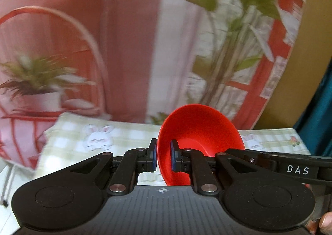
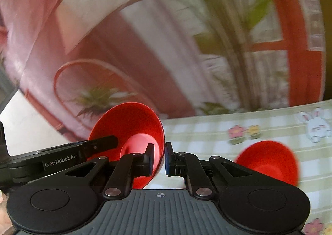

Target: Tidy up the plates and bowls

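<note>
Pinching opposite rims, both grippers, left (image 1: 162, 157) and right (image 2: 159, 158), clamp one red bowl (image 1: 199, 129) to carry it level; another bowl (image 2: 269, 162) sits right of the right jaws.

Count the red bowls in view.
2. One red bowl is pinched at opposite rims by left claw and right claw; the second bowl sits on the checked tablecloth, right wrist view's right. Others may be out of frame.
</note>
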Action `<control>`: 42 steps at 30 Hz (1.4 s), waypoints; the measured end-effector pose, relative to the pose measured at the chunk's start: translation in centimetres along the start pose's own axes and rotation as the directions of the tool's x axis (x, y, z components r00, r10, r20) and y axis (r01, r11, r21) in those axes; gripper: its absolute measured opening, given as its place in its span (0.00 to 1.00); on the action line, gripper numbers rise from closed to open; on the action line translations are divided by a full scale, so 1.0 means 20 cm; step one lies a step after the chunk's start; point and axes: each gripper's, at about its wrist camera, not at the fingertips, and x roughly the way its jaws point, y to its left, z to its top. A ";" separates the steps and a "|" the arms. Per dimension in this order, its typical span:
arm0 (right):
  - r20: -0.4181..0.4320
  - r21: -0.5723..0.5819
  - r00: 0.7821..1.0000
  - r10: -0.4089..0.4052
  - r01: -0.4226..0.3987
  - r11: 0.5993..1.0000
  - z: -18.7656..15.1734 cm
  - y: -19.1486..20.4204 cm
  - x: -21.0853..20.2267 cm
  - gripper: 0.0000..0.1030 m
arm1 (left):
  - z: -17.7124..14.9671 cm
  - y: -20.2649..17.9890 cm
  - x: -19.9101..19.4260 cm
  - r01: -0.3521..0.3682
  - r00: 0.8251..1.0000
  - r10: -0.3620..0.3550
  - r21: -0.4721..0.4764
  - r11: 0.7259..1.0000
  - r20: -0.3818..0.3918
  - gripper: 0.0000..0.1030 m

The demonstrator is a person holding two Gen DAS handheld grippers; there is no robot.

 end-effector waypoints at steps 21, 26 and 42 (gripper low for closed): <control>0.011 0.206 0.982 -0.186 0.180 0.962 -0.06 -0.68 -0.10 0.10 | -0.18 -0.49 0.57 0.151 0.979 -0.137 0.086 0.985 -0.151 0.14; -0.014 0.199 0.980 -0.200 0.199 0.960 -0.10 -0.71 -0.07 0.10 | -0.24 -0.48 0.64 0.142 0.974 -0.123 0.089 0.986 -0.189 0.14; -0.032 0.195 0.975 -0.221 0.223 0.955 -0.14 -0.75 -0.03 0.10 | -0.28 -0.49 0.71 0.143 0.970 -0.122 0.088 0.986 -0.213 0.14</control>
